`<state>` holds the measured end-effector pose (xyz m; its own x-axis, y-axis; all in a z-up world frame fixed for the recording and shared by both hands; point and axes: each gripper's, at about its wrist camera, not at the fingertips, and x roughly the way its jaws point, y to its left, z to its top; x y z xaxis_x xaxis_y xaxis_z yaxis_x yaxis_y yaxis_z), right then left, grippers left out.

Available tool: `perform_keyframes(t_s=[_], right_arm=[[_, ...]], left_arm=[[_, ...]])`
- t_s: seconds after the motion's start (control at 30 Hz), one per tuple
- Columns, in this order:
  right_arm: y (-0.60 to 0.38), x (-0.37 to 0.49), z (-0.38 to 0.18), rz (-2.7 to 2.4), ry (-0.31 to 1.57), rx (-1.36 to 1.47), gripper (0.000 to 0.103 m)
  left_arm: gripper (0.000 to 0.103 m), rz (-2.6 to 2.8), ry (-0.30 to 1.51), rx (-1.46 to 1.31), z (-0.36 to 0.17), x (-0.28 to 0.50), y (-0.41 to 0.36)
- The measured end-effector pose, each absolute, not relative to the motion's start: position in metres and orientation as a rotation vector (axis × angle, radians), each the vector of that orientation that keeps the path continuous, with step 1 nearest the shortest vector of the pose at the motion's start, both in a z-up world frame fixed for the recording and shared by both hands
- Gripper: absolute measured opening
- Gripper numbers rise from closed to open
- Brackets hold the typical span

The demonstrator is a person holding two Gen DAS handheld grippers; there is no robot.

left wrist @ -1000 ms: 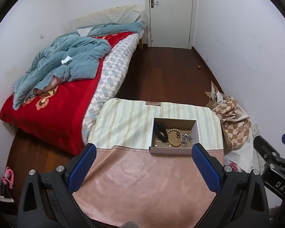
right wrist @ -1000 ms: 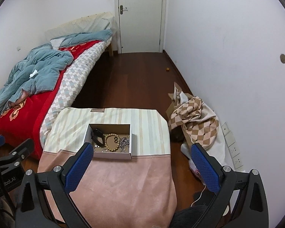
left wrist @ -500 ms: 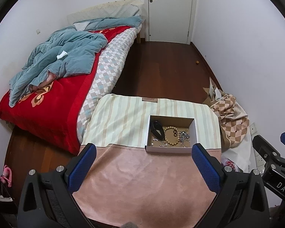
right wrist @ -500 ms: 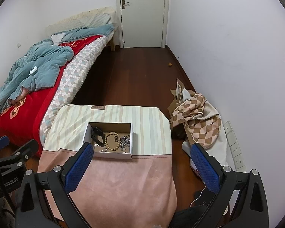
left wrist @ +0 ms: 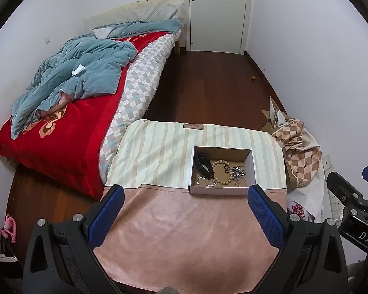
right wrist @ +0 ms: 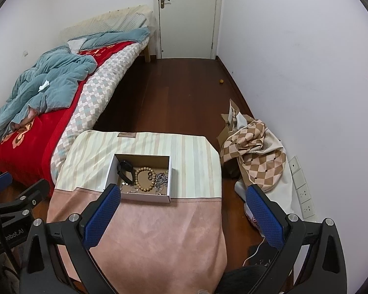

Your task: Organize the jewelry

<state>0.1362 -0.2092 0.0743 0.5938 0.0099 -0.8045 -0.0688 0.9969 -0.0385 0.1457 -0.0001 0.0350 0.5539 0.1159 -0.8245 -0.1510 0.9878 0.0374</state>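
Note:
A small open cardboard box (left wrist: 219, 191) (right wrist: 144, 198) sits on a table covered by a pink and striped cloth (left wrist: 184, 240) (right wrist: 159, 232). Inside lie a black band (left wrist: 203, 165) (right wrist: 125, 171), a wooden bead bracelet (left wrist: 220, 172) (right wrist: 144, 178), and silver chains (left wrist: 238, 172) (right wrist: 162, 178). My left gripper (left wrist: 184, 208) is open and empty, above the table's near part, short of the box. My right gripper (right wrist: 182, 205) is open and empty, to the right of the box.
A bed (left wrist: 68, 112) with a red blanket and a blue quilt (left wrist: 78, 73) stands left of the table. A checkered cloth pile (left wrist: 299, 154) (right wrist: 255, 152) lies on the floor at the right wall. Dark wood floor (left wrist: 208, 85) leads to a white door (left wrist: 217, 12).
Both grippers have risen and pulled back slightly, so the box and table sit lower and smaller in both views. Both stay open.

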Motion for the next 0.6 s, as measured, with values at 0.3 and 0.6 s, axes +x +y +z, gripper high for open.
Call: perform_keyframes(t_s=[0.3, 0.6], right_arm=[[-0.212, 0.1354, 0.0739, 0.047, 0.942, -0.077, 0.103], [-0.2125, 0.1364, 0.075, 0.047, 0.94, -0.075, 0.103]], left_arm=[[0.102, 0.155, 0.975, -0.043, 0.0345, 0.1432, 0.0044], [0.102, 0.161, 0.959, -0.03, 0.0386, 0.1387, 0.005]])
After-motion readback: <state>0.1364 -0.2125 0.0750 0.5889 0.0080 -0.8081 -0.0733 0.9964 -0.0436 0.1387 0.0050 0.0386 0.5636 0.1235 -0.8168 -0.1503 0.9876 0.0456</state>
